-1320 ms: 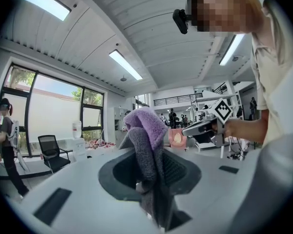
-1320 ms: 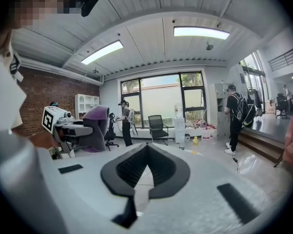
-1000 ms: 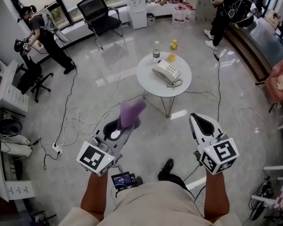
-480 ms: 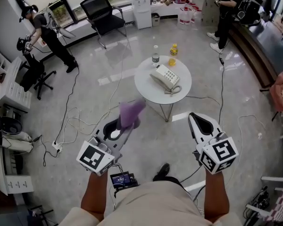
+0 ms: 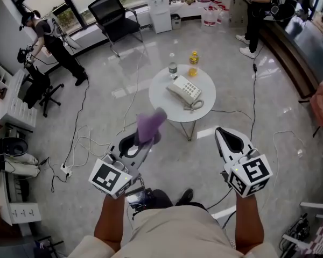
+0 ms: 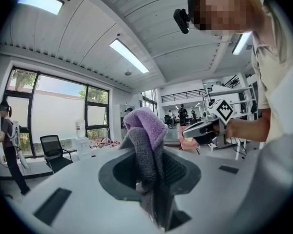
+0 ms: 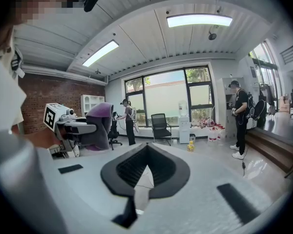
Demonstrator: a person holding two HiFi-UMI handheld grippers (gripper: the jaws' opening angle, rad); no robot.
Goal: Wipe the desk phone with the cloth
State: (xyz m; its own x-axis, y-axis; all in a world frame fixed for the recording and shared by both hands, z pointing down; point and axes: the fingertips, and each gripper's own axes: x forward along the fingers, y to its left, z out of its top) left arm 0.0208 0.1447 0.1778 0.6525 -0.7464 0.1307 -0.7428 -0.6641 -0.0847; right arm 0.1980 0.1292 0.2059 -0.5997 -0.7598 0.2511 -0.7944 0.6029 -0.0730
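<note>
Desk phone (image 5: 184,90), white with a coiled cord, sits near the middle of the round white table (image 5: 160,102). Its long axis runs on a diagonal from the table's far left toward its near right edge, where the cord loops. A clear water bottle (image 5: 173,67) and a small yellow bottle (image 5: 194,57) stand near the far edge, just behind the phone.

Both grippers are held over the floor on the near side of the table and well apart from it; neither touches the table or the phone. The left gripper (image 5: 141,140) has its jaws clamped on a purple and grey folded cloth (image 5: 149,125), which stands up out of the jaws and flops over at the top. The right gripper (image 5: 222,133) has its jaws together with nothing between them.

From the left gripper the phone lies ahead and to the right, and that gripper already points roughly that way. From the right gripper it lies ahead and to the left. The two sit about equally far from the phone, with the cloth's tip perhaps slightly nearer.

Wiping has not begun. The coming move looks like a forward reach, bringing the cloth over the table's near-left edge. A stroke along the phone's diagonal would probably suit, while the empty right gripper could steady the phone from the near-right side.
</note>
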